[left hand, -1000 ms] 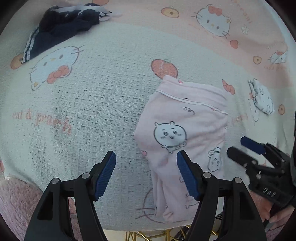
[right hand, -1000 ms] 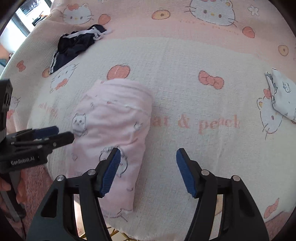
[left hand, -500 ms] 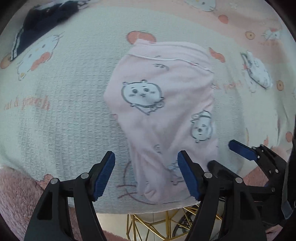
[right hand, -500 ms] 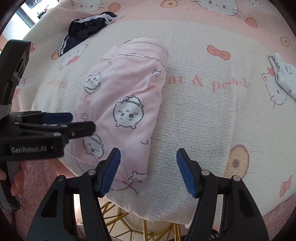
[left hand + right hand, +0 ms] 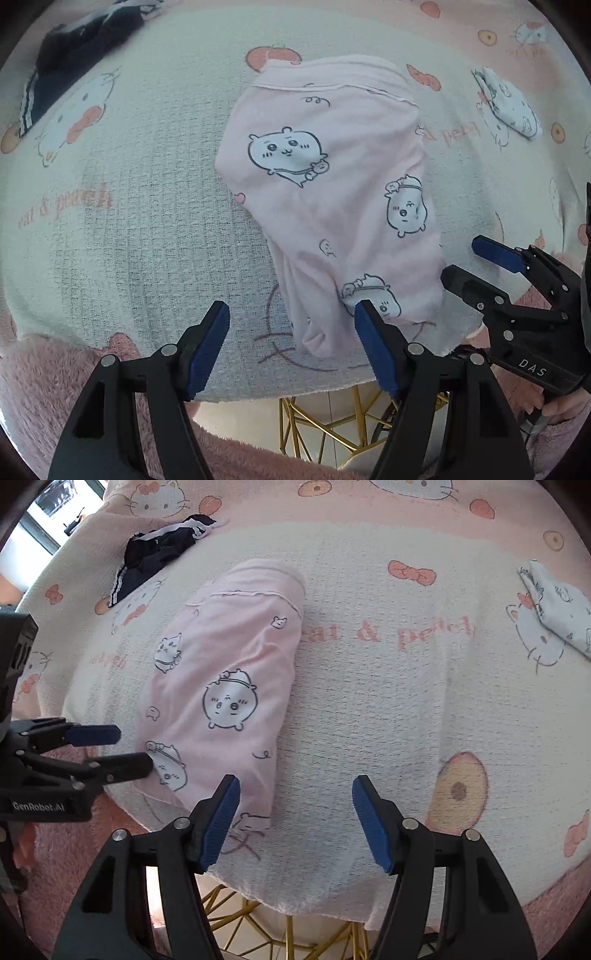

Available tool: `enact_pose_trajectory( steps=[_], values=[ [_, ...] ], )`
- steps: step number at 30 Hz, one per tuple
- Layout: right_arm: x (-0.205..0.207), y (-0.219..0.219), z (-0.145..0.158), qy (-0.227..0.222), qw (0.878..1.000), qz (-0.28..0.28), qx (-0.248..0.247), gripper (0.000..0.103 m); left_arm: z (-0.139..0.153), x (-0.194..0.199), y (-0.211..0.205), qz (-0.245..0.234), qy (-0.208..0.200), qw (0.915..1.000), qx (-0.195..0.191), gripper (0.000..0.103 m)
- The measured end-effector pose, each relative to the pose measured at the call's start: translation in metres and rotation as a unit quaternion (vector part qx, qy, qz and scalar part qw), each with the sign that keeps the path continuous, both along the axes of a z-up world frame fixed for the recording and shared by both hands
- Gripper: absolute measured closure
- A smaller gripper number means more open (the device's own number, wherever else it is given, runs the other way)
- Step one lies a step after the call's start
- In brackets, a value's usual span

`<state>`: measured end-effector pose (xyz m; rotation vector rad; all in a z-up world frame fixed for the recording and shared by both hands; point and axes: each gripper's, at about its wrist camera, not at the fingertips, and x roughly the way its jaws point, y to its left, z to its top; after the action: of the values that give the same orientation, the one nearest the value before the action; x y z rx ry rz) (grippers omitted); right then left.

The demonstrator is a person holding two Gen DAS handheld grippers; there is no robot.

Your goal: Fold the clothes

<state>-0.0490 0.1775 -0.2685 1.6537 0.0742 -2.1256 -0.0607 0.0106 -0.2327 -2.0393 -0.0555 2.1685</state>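
A pink garment [image 5: 332, 206] printed with white cartoon animals lies folded lengthwise on the Hello Kitty blanket [image 5: 129, 221]; it also shows in the right wrist view [image 5: 225, 686]. Its narrow end reaches the blanket's near edge. My left gripper [image 5: 291, 347] is open and empty, just before that near end, its right fingertip over the garment's lower corner. My right gripper [image 5: 295, 823] is open and empty, its left fingertip by the garment's near right corner. Each gripper shows in the other's view: the right one [image 5: 480, 262] and the left one [image 5: 122, 749], both open.
A dark navy garment [image 5: 74, 59] with white stripes lies at the far left, also in the right wrist view [image 5: 155, 550]. A folded white printed cloth [image 5: 506, 103] lies far right. Below the blanket's near edge are gold wire legs [image 5: 258, 930] and pink fluffy fabric [image 5: 44, 387].
Both grippers have drawn back toward the near edge of the blanket, so the pink garment's near end now sits at their fingertips. Both stayed open. The garment has not moved.
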Motion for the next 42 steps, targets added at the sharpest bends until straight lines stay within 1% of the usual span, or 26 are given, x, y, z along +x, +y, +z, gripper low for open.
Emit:
enact_pose_trajectory(
  steps=[2,3,5,6,7,8,10,11,12,15,17,21,24,26,28,31,32,33,34,35,38,39,42],
  values=[
    [0.002,-0.001,-0.001,-0.001,1.0,0.002,-0.002,0.038,0.002,0.007,0.001,-0.004,0.009,0.9999,-0.012,0.031],
    [0.002,0.001,-0.002,-0.002,1.0,0.0,-0.001,0.038,0.006,0.011,0.003,-0.018,0.023,0.9994,-0.019,0.031],
    [0.0,0.007,-0.005,-0.008,1.0,-0.007,-0.007,0.038,0.016,0.023,0.009,-0.047,0.045,0.9978,-0.008,0.032],
    [0.001,0.011,-0.005,-0.012,1.0,-0.011,-0.011,0.038,0.02,0.028,0.011,-0.054,0.053,0.9971,0.003,0.037],
    [0.001,0.015,-0.004,-0.014,1.0,-0.015,-0.014,0.038,0.025,0.032,0.013,-0.059,0.06,0.9964,0.015,0.044],
    [0.0,0.017,-0.003,-0.014,1.0,-0.016,-0.016,0.038,0.024,0.036,0.011,-0.059,0.06,0.9962,0.021,0.048],
    [0.0,0.021,0.001,-0.014,1.0,-0.017,-0.015,0.038,0.021,0.043,0.007,-0.057,0.056,0.9965,0.027,0.065],
    [0.0,0.022,0.002,-0.014,1.0,-0.016,-0.014,0.038,0.02,0.046,0.005,-0.055,0.054,0.9966,0.03,0.069],
    [0.0,0.023,0.004,-0.013,1.0,-0.014,-0.014,0.038,0.01,0.047,-0.002,-0.056,0.048,0.9968,0.03,0.075],
    [0.003,0.021,0.004,-0.014,1.0,-0.006,-0.015,0.038,-0.001,0.049,-0.003,-0.057,0.031,0.9964,0.054,0.075],
    [0.005,0.018,0.002,-0.018,1.0,0.002,-0.017,0.038,-0.005,0.056,-0.003,-0.052,0.033,0.9958,0.068,0.075],
    [0.01,0.007,-0.001,-0.018,1.0,0.022,-0.013,0.038,-0.004,0.058,-0.002,-0.052,0.049,0.9958,0.056,0.075],
    [0.009,-0.003,-0.007,-0.019,0.999,0.03,-0.001,0.038,-0.003,0.05,0.015,-0.059,0.066,0.9943,0.059,0.075],
    [0.006,-0.011,-0.014,-0.027,0.999,0.023,0.004,0.038,-0.003,0.04,0.0,-0.052,0.074,0.9934,0.071,0.075],
    [0.005,-0.01,-0.015,-0.033,0.999,0.016,-0.001,0.038,-0.002,0.042,-0.014,-0.047,0.079,0.9923,0.083,0.075],
    [0.002,-0.013,-0.011,-0.027,1.0,0.014,-0.005,0.038,0.003,0.044,-0.03,-0.047,0.081,0.9912,0.094,0.075],
    [0.001,-0.014,-0.01,-0.026,1.0,0.014,-0.007,0.038,0.003,0.043,-0.033,-0.049,0.076,0.9903,0.106,0.075],
    [0.0,-0.015,-0.009,-0.027,0.999,0.014,-0.01,0.038,0.004,0.045,-0.038,-0.053,0.072,0.9898,0.112,0.074],
    [-0.002,-0.017,-0.01,-0.027,0.999,0.015,-0.012,0.038,0.002,0.043,-0.036,-0.061,0.073,0.9895,0.109,0.074],
    [-0.003,-0.019,-0.011,-0.028,0.999,0.016,-0.011,0.038,0.0,0.04,-0.031,-0.07,0.076,0.9891,0.105,0.074],
    [-0.009,-0.023,-0.012,-0.025,0.999,0.02,-0.009,0.038,-0.008,0.028,-0.014,-0.095,0.073,0.9861,0.115,0.073],
    [-0.012,-0.024,-0.011,-0.023,0.999,0.021,-0.01,0.038,-0.007,0.028,-0.014,-0.106,0.075,0.9842,0.12,0.072],
    [-0.021,-0.028,-0.009,-0.017,0.999,0.026,-0.012,0.039,-0.01,0.026,-0.011,-0.135,0.069,0.9786,0.139,0.063]
  ],
)
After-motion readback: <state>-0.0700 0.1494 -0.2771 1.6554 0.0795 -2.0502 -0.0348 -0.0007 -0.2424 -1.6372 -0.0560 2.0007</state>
